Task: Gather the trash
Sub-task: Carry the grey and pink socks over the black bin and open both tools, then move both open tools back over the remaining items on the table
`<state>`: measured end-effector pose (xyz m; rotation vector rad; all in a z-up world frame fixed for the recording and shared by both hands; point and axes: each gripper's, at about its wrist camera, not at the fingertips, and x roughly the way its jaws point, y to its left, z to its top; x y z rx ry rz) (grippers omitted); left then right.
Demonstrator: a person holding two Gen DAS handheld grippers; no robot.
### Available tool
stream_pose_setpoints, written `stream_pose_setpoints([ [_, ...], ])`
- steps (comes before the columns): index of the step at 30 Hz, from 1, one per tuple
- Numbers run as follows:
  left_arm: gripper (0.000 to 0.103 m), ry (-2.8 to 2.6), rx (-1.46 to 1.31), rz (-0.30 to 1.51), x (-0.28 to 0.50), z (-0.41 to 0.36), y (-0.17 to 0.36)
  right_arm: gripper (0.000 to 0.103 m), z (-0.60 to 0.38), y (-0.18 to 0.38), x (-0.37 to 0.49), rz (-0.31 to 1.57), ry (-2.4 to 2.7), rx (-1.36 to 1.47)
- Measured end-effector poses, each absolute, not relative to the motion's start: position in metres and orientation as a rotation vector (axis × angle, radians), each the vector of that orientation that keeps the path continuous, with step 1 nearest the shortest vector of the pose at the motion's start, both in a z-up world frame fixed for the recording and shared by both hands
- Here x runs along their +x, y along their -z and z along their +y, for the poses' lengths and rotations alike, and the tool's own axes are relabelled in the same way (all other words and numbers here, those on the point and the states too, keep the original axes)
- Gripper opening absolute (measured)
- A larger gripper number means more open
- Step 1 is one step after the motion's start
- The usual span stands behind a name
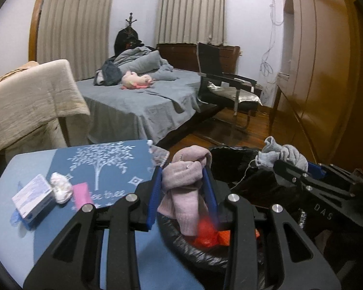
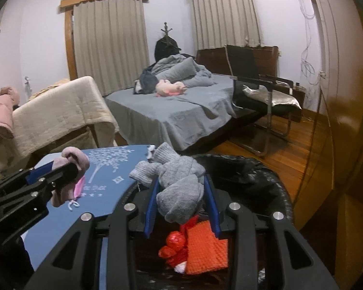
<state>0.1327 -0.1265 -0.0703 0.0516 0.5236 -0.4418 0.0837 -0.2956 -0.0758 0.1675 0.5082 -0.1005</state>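
Observation:
My left gripper (image 1: 182, 169) is shut on a pink sock (image 1: 184, 188) and holds it over the rim of a black-lined trash bin (image 1: 230, 154). My right gripper (image 2: 181, 181) is shut on a grey sock (image 2: 179, 186) above the same bin (image 2: 254, 169). Red and orange trash (image 2: 200, 246) lies inside the bin. Each gripper shows in the other's view: the right one (image 1: 280, 163) with the grey sock (image 1: 283, 155), the left one (image 2: 71, 169) with the pink sock (image 2: 72, 159).
A blue round table (image 1: 19, 169) on the left carries a small box (image 1: 34, 195), a crumpled tissue (image 1: 60, 187) and a pink item (image 1: 82, 193). Behind are a bed (image 1: 138, 99), a black chair (image 1: 220, 82), a towel-draped seat (image 1: 31, 96) and a wooden wardrobe (image 1: 321, 60).

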Motion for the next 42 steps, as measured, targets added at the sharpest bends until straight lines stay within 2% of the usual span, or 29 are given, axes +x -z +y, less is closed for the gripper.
stream_pose_setpoints([
  [11,0.033,0.529,0.092,0.554,0.157,-0.174,0.094,0.036,-0.34,0.107,0.093,0.56,0.183,0.218],
  [14,0.036,0.57,0.092,0.58,0.165,-0.185,0.102,0.038,-0.349,0.114,0.095,0.574,0.197,0.215],
  [15,0.038,0.58,0.093,0.589,0.168,-0.187,0.104,0.041,-0.352,0.116,0.095,0.576,0.207,0.212],
  [18,0.052,0.592,0.093,0.583,0.171,-0.188,0.107,0.055,-0.358,0.119,0.095,0.578,0.228,0.207],
  [21,0.059,0.585,0.093,0.57,0.17,-0.183,0.105,0.063,-0.362,0.12,0.092,0.569,0.247,0.209],
  [23,0.066,0.567,0.098,0.559,0.169,-0.176,0.104,0.074,-0.364,0.119,0.091,0.562,0.256,0.214],
  [25,0.071,0.539,0.101,0.546,0.168,-0.167,0.102,0.089,-0.362,0.117,0.089,0.552,0.259,0.218],
  [27,0.076,0.518,0.1,0.539,0.167,-0.159,0.099,0.098,-0.357,0.113,0.088,0.538,0.259,0.216],
  [29,0.083,0.488,0.093,0.535,0.167,-0.146,0.098,0.097,-0.35,0.11,0.088,0.53,0.245,0.21],
  [32,0.086,0.449,0.078,0.53,0.164,-0.126,0.096,0.097,-0.336,0.106,0.092,0.531,0.216,0.204],
  [42,0.087,0.292,0.064,0.514,0.155,-0.049,0.093,0.097,-0.265,0.098,0.116,0.528,0.086,0.167],
])
